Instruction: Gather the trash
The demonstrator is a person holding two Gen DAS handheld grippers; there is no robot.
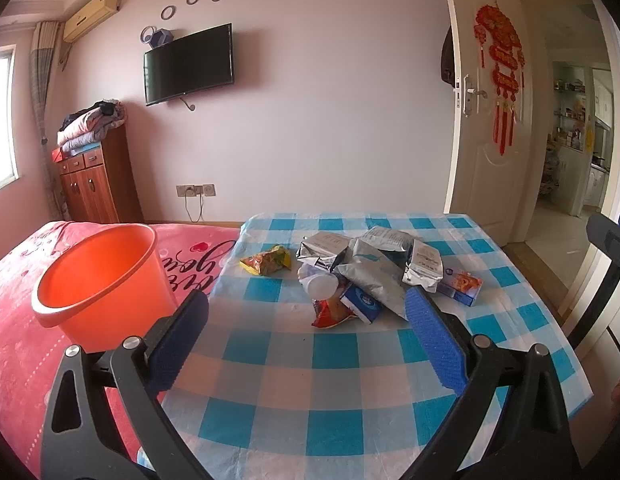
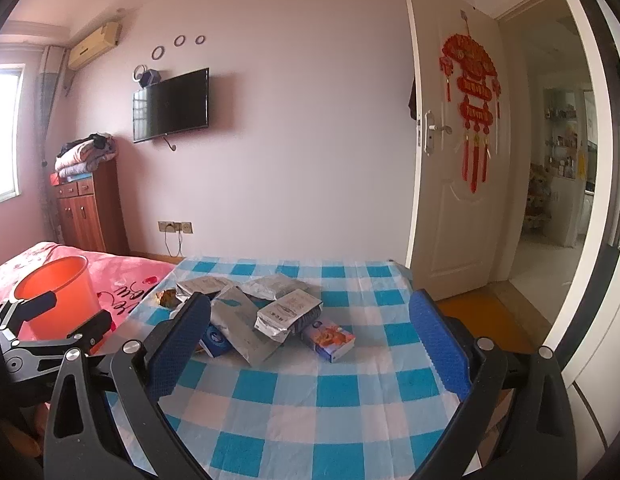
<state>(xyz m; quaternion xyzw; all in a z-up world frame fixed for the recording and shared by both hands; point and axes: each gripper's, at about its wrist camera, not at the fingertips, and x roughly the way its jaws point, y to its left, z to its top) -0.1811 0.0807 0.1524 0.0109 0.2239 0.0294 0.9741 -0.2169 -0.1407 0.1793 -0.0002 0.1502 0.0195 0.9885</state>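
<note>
1. Here, at the start of a tidy-up, a heap of trash lies on the blue-checked table, with nothing yet lifted as far as either view shows.

2. The orange bucket stands on the pink bedspread just beside the table's left edge; its inside, where visible, looks bare.

3. The heap holds several silver foil pouches, a small blue carton, a red snack wrapper and a white plastic cup, all touching or overlapping.

4. A pale box with an orange picture lies at the heap's right edge, and a yellow-green snack bag sits apart, nearer the bucket.

5. The left gripper hangs above the table's near half with its blue pads spread wide, holding and touching nothing.

6. The right gripper is likewise wide apart and empty, facing the heap from the near side.

7. By the look of it, the step in hand is the approach to a first piece.

8. The next move likely calls for picking one loose item off the heap's edge, closing on it alone, then carrying it left over the bucket's rim.

9. The slick, overlapping pouches may slide or drag neighbours along.
</note>
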